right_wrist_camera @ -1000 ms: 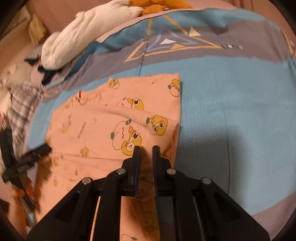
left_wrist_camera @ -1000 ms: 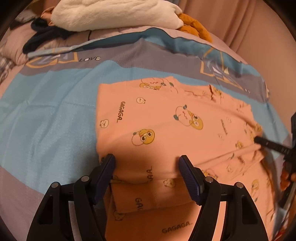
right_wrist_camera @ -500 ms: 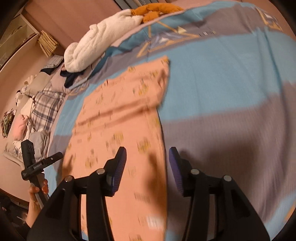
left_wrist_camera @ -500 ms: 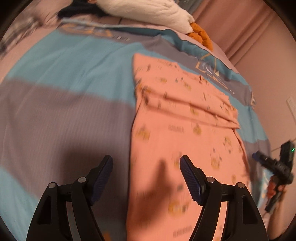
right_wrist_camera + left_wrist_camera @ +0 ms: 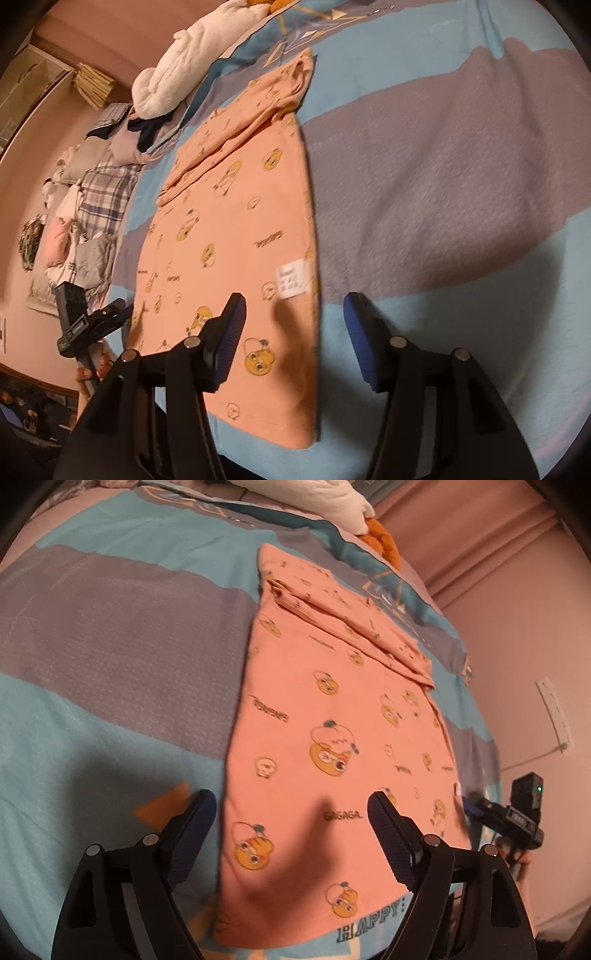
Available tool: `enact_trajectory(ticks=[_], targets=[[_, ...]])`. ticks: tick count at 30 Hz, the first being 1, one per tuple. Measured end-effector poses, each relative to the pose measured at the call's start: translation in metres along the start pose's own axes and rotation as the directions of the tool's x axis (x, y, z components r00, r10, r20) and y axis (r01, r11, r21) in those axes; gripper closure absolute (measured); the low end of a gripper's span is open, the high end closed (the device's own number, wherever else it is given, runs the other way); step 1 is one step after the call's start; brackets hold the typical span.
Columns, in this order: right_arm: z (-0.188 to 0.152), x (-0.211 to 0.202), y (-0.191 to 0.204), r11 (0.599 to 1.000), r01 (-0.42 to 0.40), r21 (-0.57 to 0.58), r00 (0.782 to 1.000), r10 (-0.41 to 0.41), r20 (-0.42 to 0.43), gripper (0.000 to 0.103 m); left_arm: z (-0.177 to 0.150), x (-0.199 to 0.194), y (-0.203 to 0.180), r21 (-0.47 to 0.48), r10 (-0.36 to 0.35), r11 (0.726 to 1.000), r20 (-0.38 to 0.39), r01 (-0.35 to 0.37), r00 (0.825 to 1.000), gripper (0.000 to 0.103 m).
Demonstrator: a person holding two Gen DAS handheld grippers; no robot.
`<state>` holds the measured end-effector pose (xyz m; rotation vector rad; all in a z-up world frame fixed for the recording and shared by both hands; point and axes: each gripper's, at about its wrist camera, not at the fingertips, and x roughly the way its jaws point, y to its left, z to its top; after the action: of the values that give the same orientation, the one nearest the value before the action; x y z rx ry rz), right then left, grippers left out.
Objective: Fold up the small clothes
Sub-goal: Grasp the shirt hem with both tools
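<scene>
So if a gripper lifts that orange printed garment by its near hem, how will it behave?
The orange garment lies thin and flat, so it will probably drape limply. Its folded far end may unfold. It looks light; pushing would likely wrinkle it against the bedspread.

Black hand-held gripper point(image 5: 288, 818), blue ribbed pads point(image 5: 391, 834)

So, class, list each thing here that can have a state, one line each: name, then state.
left tongs: open, holding nothing, above the garment's near part.
right tongs: open, holding nothing, over the garment's right edge.
peach garment: flat on the bedspread, far end folded over.
white label: showing, near the right edge.
bedspread: spread flat.
</scene>
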<state>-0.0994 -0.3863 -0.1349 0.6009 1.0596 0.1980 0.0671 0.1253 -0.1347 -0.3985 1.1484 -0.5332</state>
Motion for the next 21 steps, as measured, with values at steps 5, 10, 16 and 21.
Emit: enact_trajectory(ticks=[5, 10, 16, 21], targets=[[0.005, 0.014, 0.006, 0.999, -0.039, -0.012, 0.999, 0.039, 0.003, 0.047, 0.008, 0.014, -0.003, -0.007, -0.077, 0.997, -0.024, 0.077, 0.997, 0.02], [0.023, 0.029, 0.008, 0.997, -0.083, 0.004, 0.997, 0.083, 0.006, 0.047, 0.025, 0.024, 0.003, -0.075, -0.181, 0.981, -0.002, 0.18, 0.984, 0.02], [0.028, 0.035, 0.01, 0.993, -0.113, 0.012, 0.994, 0.113, 0.0, 0.048, 0.022, 0.026, 0.001, -0.083, -0.186, 0.979, 0.013, 0.186, 0.983, 0.02], [0.006, 0.027, 0.014, 0.992, -0.125, -0.019, 0.992, 0.124, -0.039, 0.052, -0.004, 0.014, -0.006, -0.012, -0.154, 0.988, -0.009, 0.154, 0.988, 0.021]])
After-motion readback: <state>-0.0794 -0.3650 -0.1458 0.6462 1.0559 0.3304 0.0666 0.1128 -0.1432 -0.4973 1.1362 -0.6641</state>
